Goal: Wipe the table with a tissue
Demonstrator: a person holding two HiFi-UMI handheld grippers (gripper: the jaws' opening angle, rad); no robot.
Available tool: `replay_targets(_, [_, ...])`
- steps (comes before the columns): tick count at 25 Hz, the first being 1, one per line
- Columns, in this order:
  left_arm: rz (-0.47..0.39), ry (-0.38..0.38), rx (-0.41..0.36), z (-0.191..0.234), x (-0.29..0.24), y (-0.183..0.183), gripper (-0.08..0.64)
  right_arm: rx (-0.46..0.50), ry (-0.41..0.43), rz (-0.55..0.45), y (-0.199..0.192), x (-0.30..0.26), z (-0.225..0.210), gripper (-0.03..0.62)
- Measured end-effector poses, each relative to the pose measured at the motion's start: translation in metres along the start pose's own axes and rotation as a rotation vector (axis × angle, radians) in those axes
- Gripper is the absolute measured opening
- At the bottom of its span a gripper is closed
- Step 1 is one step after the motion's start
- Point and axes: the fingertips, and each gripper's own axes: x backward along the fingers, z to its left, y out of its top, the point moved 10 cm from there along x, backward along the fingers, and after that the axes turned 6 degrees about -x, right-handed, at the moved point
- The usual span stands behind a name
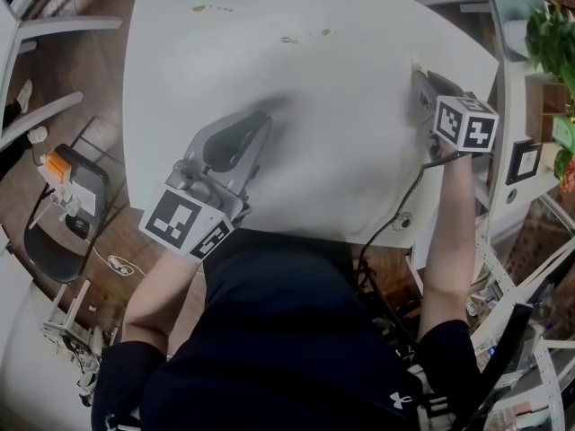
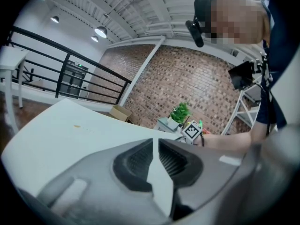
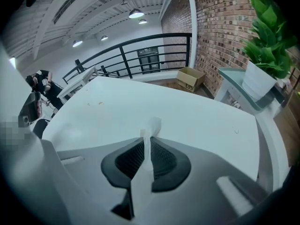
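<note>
1. Left gripper (image 1: 256, 126), grey with a marker cube: lies over the near edge of the white rounded surface (image 1: 341, 160), about 7 o'clock. Jaws closed, tips meeting, nothing between them.
2. Right gripper (image 1: 419, 75), same make: at about 2 o'clock on the surface, close to its right edge. Jaws clamped on item 3.
3. Thin white paper tissue (image 3: 152, 124): pinched between the right jaws, a crumpled tuft standing out past the tips above the surface.
4. Small yellow-brown specks (image 1: 211, 9): on the far part of the surface, about 12 o'clock, well apart from both grippers.
5. Green potted plant (image 3: 269, 41): beyond the surface, at 2 o'clock.
</note>
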Motion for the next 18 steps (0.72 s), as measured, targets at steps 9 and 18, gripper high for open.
replay_targets(9, [0.001,-0.015,-0.027,-0.030,-0.006,-0.005,0.033,-0.046,-0.018,-0.033,-0.018,0.015,-0.031,0.034])
replay_targets(18, [-0.002,0.007,-0.039,-0.055,-0.002,-0.015,0.034,-0.067,-0.021,-0.065,-0.030,0.023,-0.046,0.034])
